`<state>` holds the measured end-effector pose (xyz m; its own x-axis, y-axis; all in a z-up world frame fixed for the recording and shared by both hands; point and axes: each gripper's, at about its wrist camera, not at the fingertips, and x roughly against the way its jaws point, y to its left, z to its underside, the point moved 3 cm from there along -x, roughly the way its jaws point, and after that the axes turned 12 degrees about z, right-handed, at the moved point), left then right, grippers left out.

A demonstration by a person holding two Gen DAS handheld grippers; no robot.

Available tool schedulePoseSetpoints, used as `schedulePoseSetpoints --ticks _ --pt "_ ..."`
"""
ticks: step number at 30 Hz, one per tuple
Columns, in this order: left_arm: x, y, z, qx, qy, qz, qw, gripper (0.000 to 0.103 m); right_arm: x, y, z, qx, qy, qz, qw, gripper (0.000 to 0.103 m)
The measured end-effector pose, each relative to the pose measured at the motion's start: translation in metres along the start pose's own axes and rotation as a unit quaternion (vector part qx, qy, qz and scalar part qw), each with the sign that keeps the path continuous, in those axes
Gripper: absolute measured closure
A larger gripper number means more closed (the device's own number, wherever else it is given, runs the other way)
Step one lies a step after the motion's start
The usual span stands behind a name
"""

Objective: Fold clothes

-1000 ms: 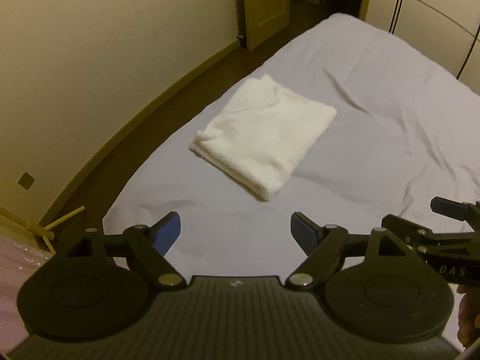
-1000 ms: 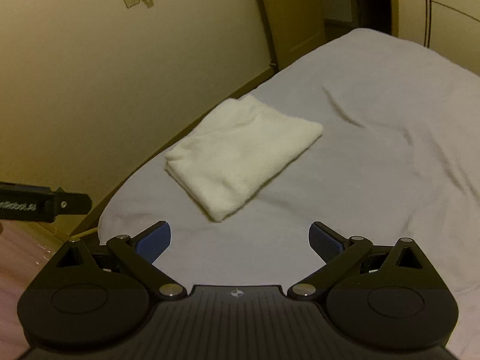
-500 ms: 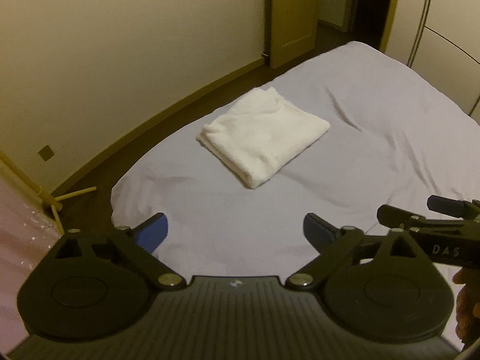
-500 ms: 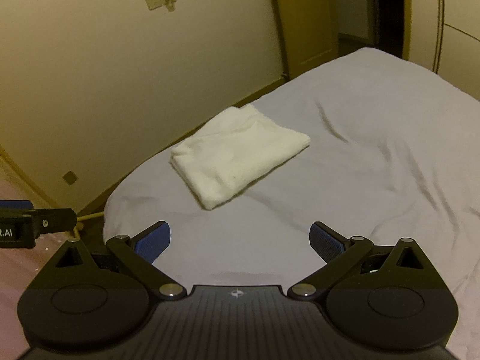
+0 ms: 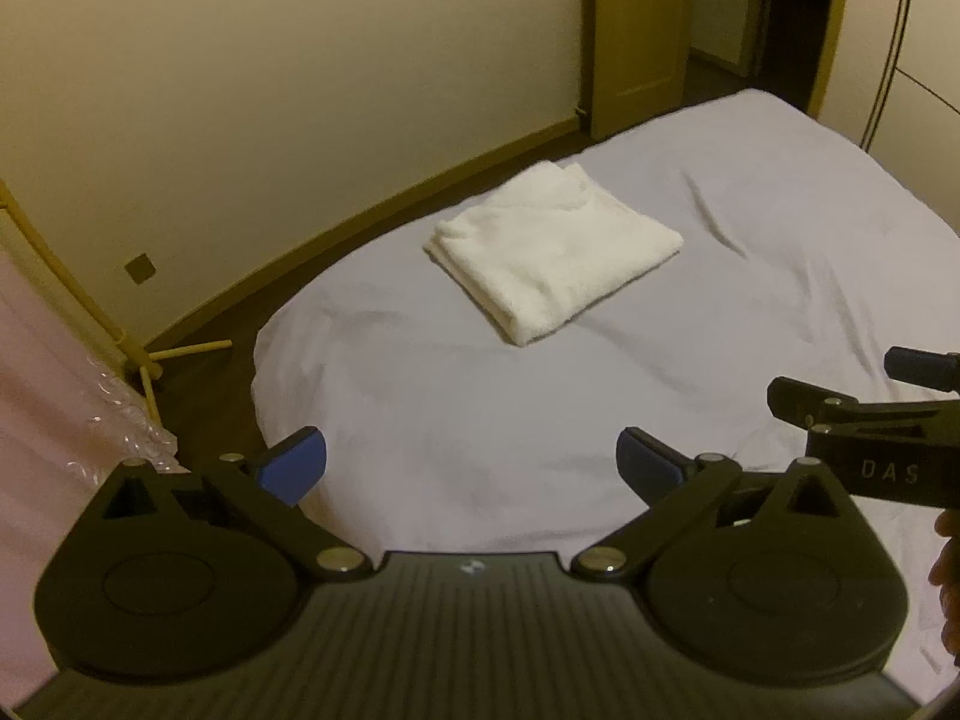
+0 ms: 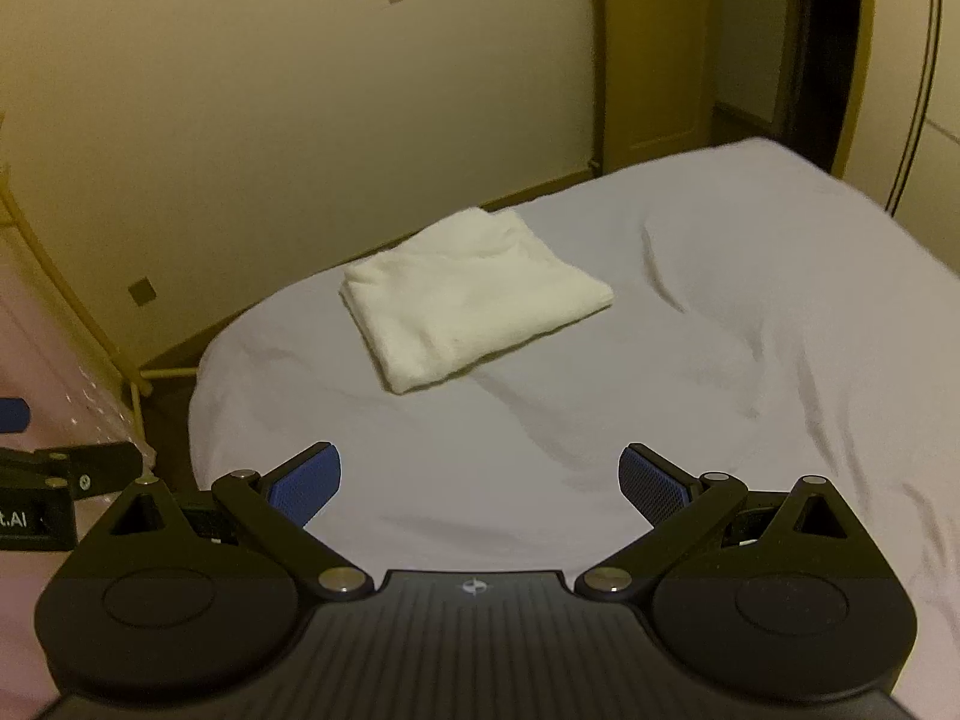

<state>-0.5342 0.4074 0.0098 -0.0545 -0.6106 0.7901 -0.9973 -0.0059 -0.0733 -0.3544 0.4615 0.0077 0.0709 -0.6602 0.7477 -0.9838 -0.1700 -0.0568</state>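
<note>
A white cloth (image 5: 555,249) (image 6: 474,297) lies folded into a thick rectangle on the bed's pale sheet (image 5: 750,276) (image 6: 750,312), near its left edge. My left gripper (image 5: 471,465) hovers open above the near part of the bed, well short of the cloth, with nothing between its blue pads. Open too and empty is my right gripper (image 6: 480,480), held back at a similar distance. The right gripper's body shows at the right edge of the left wrist view, and the left gripper's body at the left edge of the right wrist view.
A cream wall (image 5: 270,90) and a dark strip of floor (image 5: 372,228) run along the bed's left side. A wooden door (image 6: 654,42) stands at the back. A wooden stand (image 5: 90,300) with pink fabric and clear plastic is at near left. Wardrobe fronts (image 5: 918,48) at right.
Both grippers have drawn back and risen away from the folded cloth, which now looks smaller and farther off. More wall and the wooden stand have come into view. Both stay open.
</note>
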Motion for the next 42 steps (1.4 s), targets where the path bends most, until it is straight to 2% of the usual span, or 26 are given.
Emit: schedulePoseSetpoints --ticks 7,11,22,42 --pt "0.002 -0.011 0.006 0.014 -0.008 -0.021 0.9996 0.001 0.009 -0.012 -0.003 0.017 -0.032 0.024 0.999 0.000" --pt "0.002 -0.019 0.008 0.007 -0.003 -0.021 0.9997 0.001 0.006 -0.013 -0.008 0.042 -0.048 0.062 0.996 0.000" --pt "-0.016 -0.015 0.005 0.033 0.014 -0.035 0.9987 0.001 -0.019 -0.010 -0.013 0.051 -0.006 0.035 0.998 0.000" --pt "-0.073 -0.008 -0.027 0.032 0.042 -0.033 0.9981 0.001 -0.075 -0.011 -0.033 0.030 0.050 0.012 0.998 0.000"
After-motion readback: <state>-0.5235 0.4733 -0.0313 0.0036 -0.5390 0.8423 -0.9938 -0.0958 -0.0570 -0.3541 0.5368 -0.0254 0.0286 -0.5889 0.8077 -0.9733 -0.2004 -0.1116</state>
